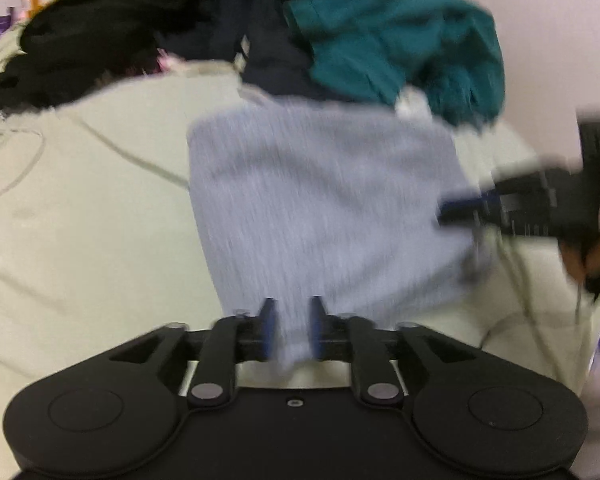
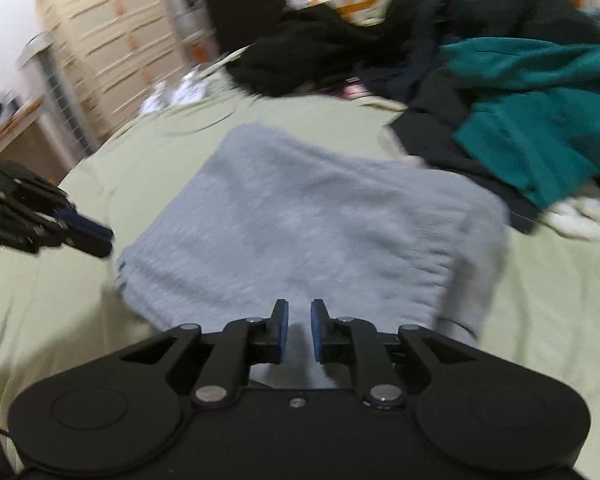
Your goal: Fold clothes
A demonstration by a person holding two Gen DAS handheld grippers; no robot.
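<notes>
Though blurred, both tongs over sweater.

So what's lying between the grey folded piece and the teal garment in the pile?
In the right wrist view, a black garment lies between the grey folded piece and the teal garment, running under the teal one. A whitish item shows farther right.

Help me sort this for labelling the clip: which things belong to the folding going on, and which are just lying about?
In the job:
grey garment
left hand-held gripper
right hand-held gripper
green sheet, the work surface

Lying about:
teal garment
black clothes
drawers
</notes>
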